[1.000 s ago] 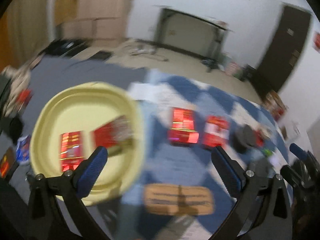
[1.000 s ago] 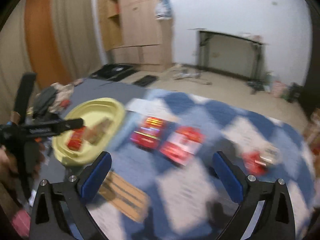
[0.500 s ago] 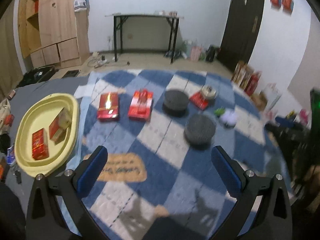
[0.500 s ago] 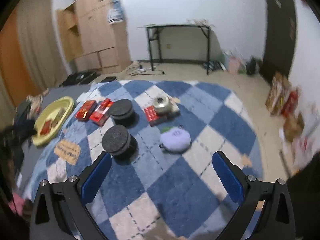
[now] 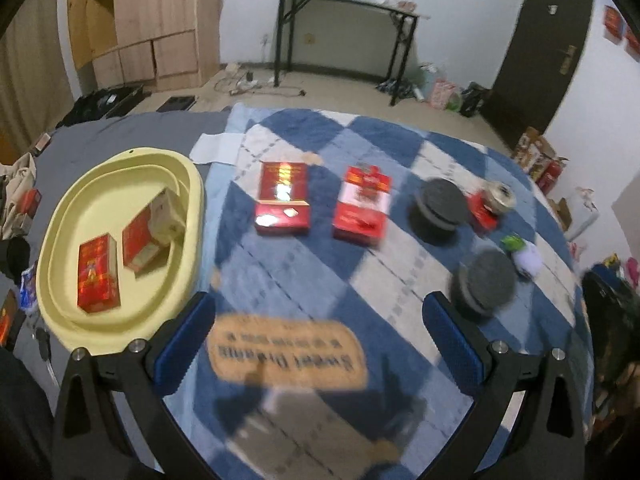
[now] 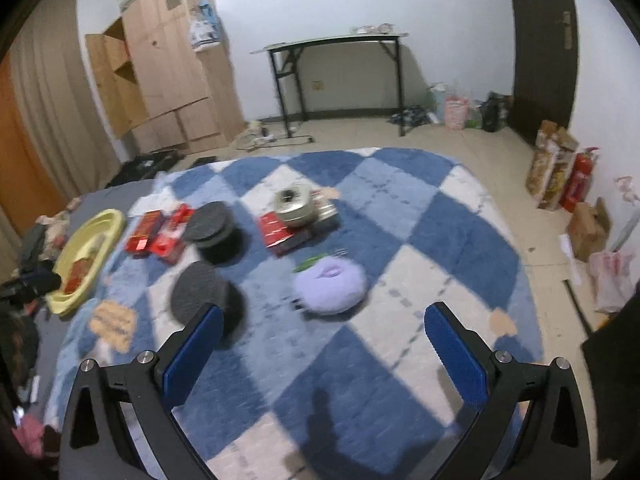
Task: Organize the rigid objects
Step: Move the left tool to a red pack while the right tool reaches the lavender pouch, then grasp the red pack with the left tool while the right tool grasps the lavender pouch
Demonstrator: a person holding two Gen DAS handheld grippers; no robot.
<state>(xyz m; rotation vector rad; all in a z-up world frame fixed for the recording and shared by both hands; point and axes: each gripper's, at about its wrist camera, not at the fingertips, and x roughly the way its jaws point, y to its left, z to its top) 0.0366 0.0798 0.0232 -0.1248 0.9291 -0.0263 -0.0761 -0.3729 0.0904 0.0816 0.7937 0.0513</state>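
Observation:
A yellow tray point(image 5: 192, 184) at the left holds a red box point(image 5: 98, 278) and a red-and-cream box point(image 5: 150, 232). On the blue checked rug point(image 5: 384, 144) lie two red boxes point(image 5: 283, 197) point(image 5: 363, 205), two dark round discs point(image 5: 440, 204) point(image 5: 486, 282), a small red box with a metal tin point(image 5: 490, 204) on it, and a purple plush point(image 6: 330, 286). My left gripper point(image 5: 318, 340) is open above a tan label mat point(image 5: 286, 350). My right gripper point(image 6: 320, 344) is open, empty, with the near disc point(image 6: 200, 294) by its left finger.
A wooden cabinet point(image 6: 160, 76) and a black-legged table point(image 6: 340, 76) stand by the far wall, a dark door point(image 5: 532, 48) at the right. Boxes and a fire extinguisher point(image 6: 576, 180) line the right wall. Clothes and small items point(image 5: 20, 200) lie left of the tray.
Both views swung right from the tray toward the discs and plush, then the left view drifted back left and closer. Both grippers stayed open and empty.

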